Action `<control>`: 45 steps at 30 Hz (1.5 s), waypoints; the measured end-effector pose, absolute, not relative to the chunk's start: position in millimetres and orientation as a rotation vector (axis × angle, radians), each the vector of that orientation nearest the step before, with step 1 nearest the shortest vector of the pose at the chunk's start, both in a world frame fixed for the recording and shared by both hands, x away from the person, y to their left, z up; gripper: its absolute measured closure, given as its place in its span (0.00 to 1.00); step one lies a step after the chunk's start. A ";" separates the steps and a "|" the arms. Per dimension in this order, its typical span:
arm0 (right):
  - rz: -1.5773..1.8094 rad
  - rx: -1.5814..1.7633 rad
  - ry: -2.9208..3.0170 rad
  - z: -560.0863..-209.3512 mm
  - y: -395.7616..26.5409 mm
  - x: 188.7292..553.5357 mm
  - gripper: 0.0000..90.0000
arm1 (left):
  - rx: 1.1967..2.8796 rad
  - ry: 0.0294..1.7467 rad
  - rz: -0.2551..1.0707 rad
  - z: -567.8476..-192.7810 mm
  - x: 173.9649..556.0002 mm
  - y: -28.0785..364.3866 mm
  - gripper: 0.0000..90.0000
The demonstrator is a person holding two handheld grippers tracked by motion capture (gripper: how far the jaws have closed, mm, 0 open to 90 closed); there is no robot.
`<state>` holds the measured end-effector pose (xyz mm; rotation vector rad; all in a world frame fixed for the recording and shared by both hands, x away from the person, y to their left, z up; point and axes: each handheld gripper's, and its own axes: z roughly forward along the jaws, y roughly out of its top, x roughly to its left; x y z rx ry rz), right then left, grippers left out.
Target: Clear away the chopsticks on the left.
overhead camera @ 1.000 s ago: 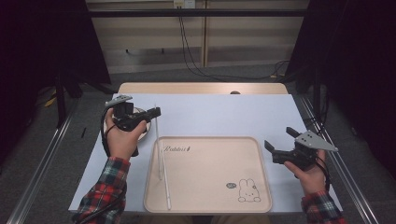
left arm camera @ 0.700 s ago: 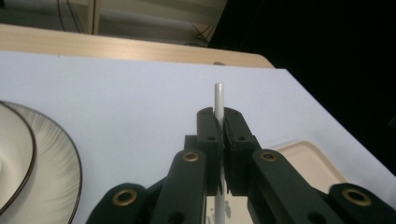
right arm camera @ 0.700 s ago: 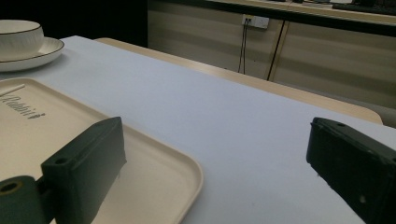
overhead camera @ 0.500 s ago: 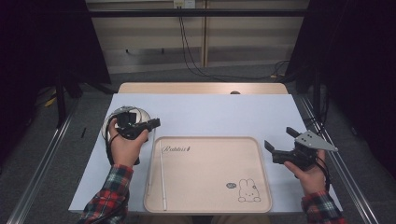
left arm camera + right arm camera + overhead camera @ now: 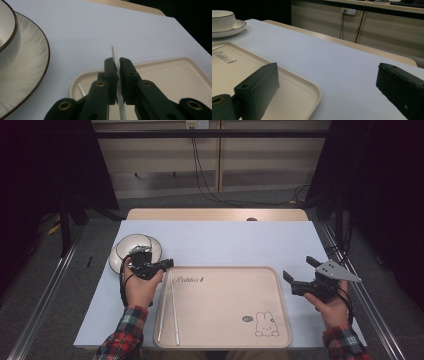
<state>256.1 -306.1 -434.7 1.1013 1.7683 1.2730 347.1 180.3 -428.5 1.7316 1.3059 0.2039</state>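
tray (image 5: 225, 320) w/ 2 chopsticks (image 5: 175, 312), L gripper (image 5: 118, 65) pinching one

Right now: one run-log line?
left gripper: shut on chopstick | right gripper: open, idle by tray | plate: untouched

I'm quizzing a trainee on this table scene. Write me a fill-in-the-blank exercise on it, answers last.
1. The left gripper is shut on a white ____.
2. The right gripper has its jaws ____.
3. The cream tray has a ____ drawn near one corner.
4. The bowl sits on a ____.

Answers: chopstick; open; rabbit; plate.
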 end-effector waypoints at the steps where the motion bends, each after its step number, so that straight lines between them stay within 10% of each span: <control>1: 1.271 1.100 1.770 -434.7 -306.3 256.2 0.04 | 1.734 1.312 0.208 -430.5 346.9 180.5 0.94; 45: 1.272 1.101 1.766 -434.8 -306.5 256.3 0.05 | 1.828 1.429 0.262 -479.4 340.3 177.4 0.88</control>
